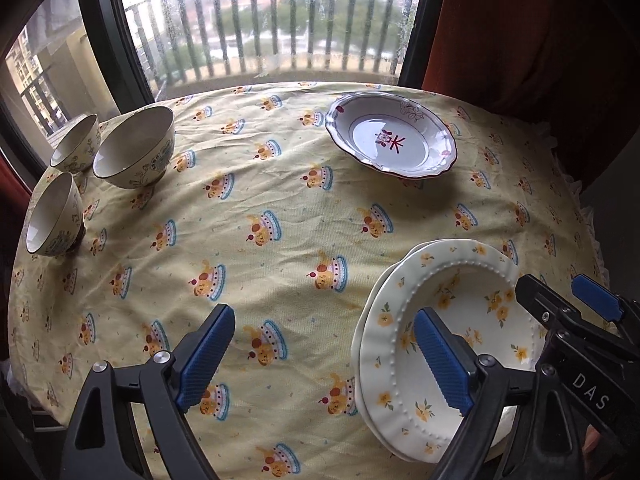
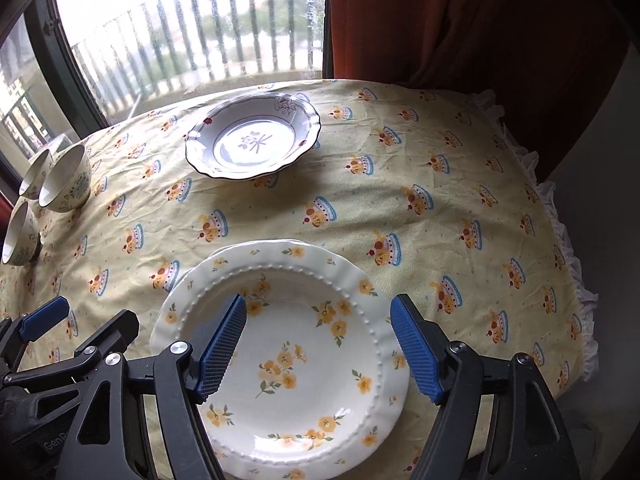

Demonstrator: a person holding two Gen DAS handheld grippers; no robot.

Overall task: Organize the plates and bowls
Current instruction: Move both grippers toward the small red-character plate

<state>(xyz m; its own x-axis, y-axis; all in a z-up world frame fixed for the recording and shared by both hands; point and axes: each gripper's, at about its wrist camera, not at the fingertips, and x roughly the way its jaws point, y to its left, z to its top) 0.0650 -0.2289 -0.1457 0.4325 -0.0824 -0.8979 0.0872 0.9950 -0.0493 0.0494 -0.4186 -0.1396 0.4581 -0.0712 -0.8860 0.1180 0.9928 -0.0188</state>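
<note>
Plates (image 2: 296, 344): two floral ones stacked off-centre at the counter's (image 2: 460, 160) near edge, third plate (image 2: 252, 140) apart by the window. Both claws, left claw (image 1: 324, 360) and right claw (image 2: 318, 346), gape wide, holding nothing. Risk: a bump to the skewed top plate slides it off; cloth (image 1: 260, 200) wrinkles may snag.

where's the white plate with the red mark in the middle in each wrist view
Left wrist: the white plate with the red mark sits upper right of centre, on the tablecloth near the window.
Right wrist: the same plate sits upper centre, slightly left.
Shared landmark: the stacked yellow-flower plates, nearer the camera than it in both.
</note>
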